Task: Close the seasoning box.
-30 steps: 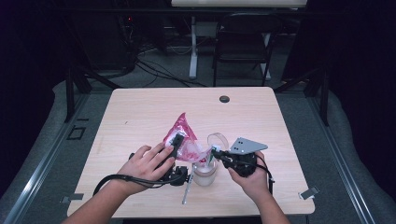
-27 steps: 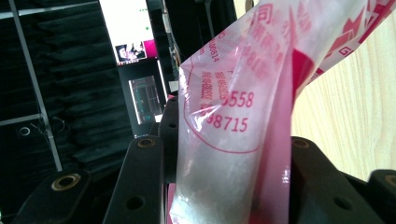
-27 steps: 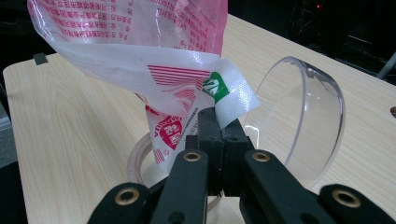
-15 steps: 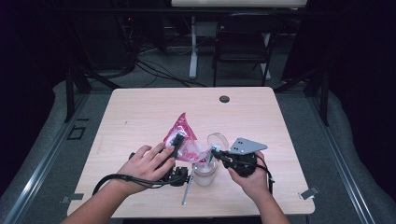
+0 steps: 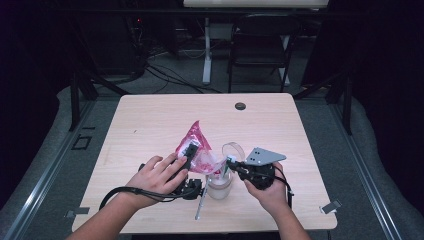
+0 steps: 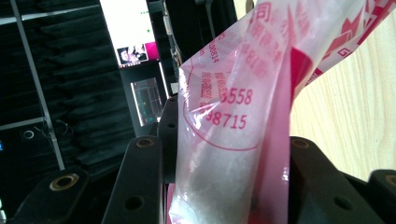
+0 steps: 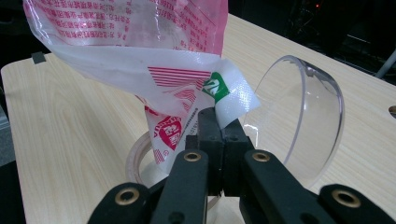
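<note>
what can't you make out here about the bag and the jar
- Bag contents: left gripper view, blurred behind printed film.
- Jar fill level: high view, too small, bag overhangs it.
- Jar mouth: right gripper view, hidden by the bag and right claw.
- Bag's print: right gripper view, cut off by top edge.

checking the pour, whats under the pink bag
A clear jar stands under the pink bag, its lid tipped back. The bag's corner hides the jar's inside.

pink bag tipping over the open jar

the pink-and-clear plastic bag (image 5: 197,146), printed with red text and holding white grains, is tilting above the clear jar (image 5: 220,184), its lower corner drooping toward the jar's mouth. the jar is standing upright, its hinged clear domed lid (image 7: 299,116) swinging open behind the mouth.
</note>
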Motion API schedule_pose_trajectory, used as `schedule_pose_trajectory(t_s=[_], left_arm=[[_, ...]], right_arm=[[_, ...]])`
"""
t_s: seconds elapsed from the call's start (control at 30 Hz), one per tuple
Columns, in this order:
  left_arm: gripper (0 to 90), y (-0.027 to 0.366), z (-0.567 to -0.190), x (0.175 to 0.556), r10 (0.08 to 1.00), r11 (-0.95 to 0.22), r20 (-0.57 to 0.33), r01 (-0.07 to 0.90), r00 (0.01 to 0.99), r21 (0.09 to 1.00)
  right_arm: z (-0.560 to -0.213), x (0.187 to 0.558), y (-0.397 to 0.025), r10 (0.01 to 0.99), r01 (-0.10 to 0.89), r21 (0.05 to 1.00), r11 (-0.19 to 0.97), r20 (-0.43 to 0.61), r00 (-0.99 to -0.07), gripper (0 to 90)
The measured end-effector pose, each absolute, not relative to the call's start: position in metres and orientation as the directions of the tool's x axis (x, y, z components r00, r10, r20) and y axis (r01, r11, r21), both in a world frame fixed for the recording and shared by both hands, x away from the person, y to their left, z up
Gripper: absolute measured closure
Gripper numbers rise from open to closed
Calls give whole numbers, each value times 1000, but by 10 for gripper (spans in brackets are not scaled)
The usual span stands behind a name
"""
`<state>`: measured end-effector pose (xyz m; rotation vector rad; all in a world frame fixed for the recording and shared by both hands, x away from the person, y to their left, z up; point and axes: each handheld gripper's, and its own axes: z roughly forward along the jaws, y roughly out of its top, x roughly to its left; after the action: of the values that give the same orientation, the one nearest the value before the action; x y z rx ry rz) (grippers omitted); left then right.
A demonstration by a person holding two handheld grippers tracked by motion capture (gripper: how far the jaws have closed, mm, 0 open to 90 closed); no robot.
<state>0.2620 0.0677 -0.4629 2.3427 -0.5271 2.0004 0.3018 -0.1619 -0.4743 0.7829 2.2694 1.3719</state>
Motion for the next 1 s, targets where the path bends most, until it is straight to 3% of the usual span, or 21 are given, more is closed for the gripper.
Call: schedule_pose_trajectory(t_s=[0.43, 1.0], left_arm=[[649, 67, -463, 262, -248, -941, 962, -263, 111, -213], [652, 73, -469, 264, -168, -961, 974, -247, 155, -127]], right_arm=[[-474, 302, -162, 631, 266, 890, 371, -32, -775, 898], [-475, 302, -161, 629, 262, 893, 367, -30, -777, 897]])
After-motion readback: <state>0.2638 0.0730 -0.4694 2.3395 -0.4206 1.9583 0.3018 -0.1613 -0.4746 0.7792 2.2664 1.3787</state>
